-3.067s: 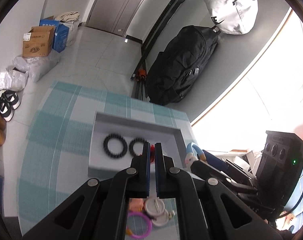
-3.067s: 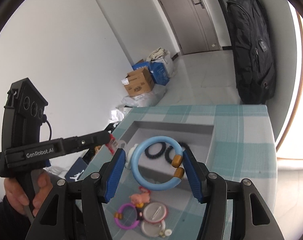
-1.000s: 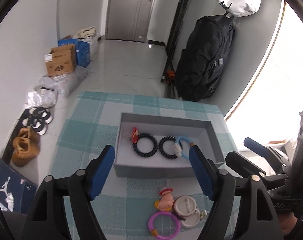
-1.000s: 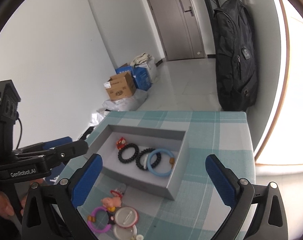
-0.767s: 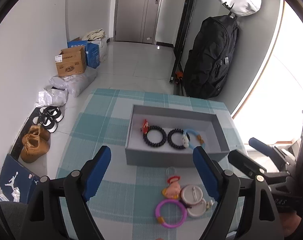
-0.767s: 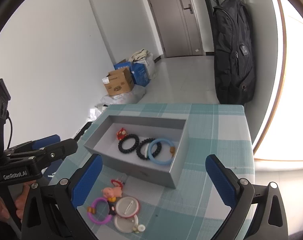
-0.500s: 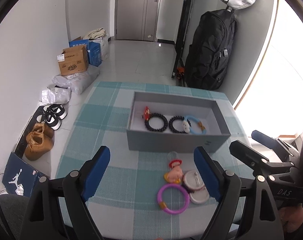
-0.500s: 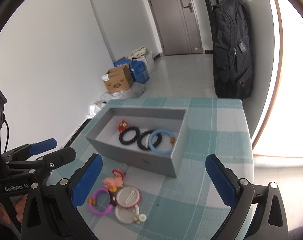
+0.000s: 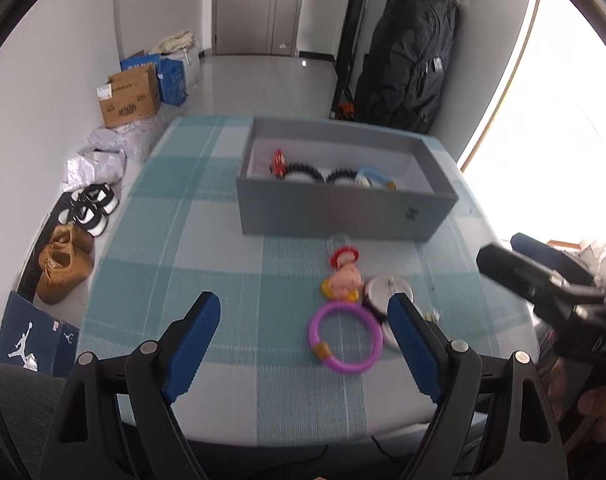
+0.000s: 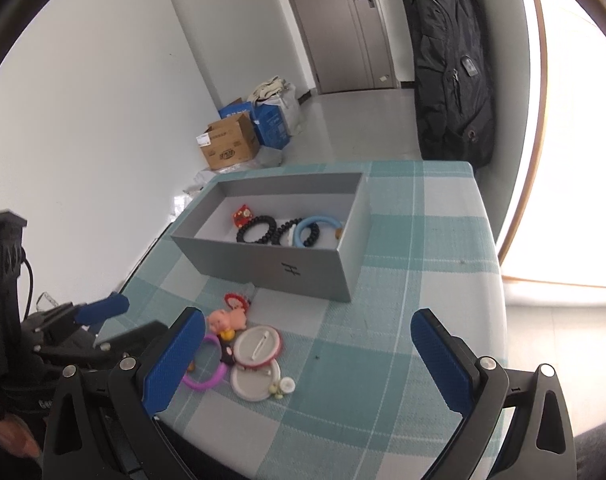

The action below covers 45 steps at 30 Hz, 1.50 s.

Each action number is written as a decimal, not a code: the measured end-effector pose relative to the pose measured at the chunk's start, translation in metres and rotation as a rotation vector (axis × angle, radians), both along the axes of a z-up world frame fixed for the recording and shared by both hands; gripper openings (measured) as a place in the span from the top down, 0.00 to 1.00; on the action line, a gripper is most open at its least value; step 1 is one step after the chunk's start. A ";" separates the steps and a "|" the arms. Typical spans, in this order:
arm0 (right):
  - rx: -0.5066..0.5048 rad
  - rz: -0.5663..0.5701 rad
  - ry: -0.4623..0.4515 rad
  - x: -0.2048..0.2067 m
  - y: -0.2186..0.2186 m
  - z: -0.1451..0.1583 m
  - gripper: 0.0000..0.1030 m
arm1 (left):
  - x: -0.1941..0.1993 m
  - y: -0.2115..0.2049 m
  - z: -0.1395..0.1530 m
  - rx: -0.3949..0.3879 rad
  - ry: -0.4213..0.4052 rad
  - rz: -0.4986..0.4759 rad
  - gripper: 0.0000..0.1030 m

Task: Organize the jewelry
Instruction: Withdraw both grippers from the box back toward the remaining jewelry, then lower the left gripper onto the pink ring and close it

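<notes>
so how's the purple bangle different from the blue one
The purple bangle lies out on the checked tablecloth; the blue bangle sits inside the grey box. The purple one lies apart from any bracelet; the blue one overlaps a black bead bracelet. Both are plain rings with a gold-coloured bead.

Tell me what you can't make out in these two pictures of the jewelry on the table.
- Left wrist view: the gray box's near wall hides the lower halves of the black bead bracelets and the blue ring.
- Left wrist view: the round badges are blurred and partly behind the left gripper's finger.
- Right wrist view: the purple ring is partly behind the right gripper's finger.
- Right wrist view: the small pale bits beside the badges are too small to identify.
</notes>
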State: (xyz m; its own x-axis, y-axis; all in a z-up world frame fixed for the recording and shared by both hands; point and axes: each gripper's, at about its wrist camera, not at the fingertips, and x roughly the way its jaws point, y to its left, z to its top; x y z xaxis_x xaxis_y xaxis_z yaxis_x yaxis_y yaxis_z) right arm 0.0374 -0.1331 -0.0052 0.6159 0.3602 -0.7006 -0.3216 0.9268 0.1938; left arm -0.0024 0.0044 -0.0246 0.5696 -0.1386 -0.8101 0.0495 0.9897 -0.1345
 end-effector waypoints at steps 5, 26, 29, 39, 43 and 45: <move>0.004 -0.022 0.001 -0.003 -0.005 0.000 0.00 | 0.000 -0.012 -0.010 -0.004 0.063 -0.073 0.20; 0.017 -0.066 0.036 -0.002 -0.016 -0.004 0.00 | -0.005 -0.037 -0.029 0.109 0.122 -0.112 0.20; 0.018 -0.068 0.038 -0.002 -0.017 -0.004 0.00 | -0.004 -0.036 -0.029 0.128 0.111 -0.113 0.20; 0.000 -0.053 0.041 -0.002 -0.012 -0.008 0.00 | -0.011 -0.042 -0.024 0.116 0.108 -0.168 0.58; -0.002 -0.059 0.047 0.000 -0.013 -0.009 0.00 | -0.010 -0.039 -0.024 0.065 0.123 -0.149 0.58; -0.008 -0.062 0.053 0.000 -0.012 -0.010 0.00 | -0.010 -0.040 -0.023 0.059 0.123 -0.143 0.58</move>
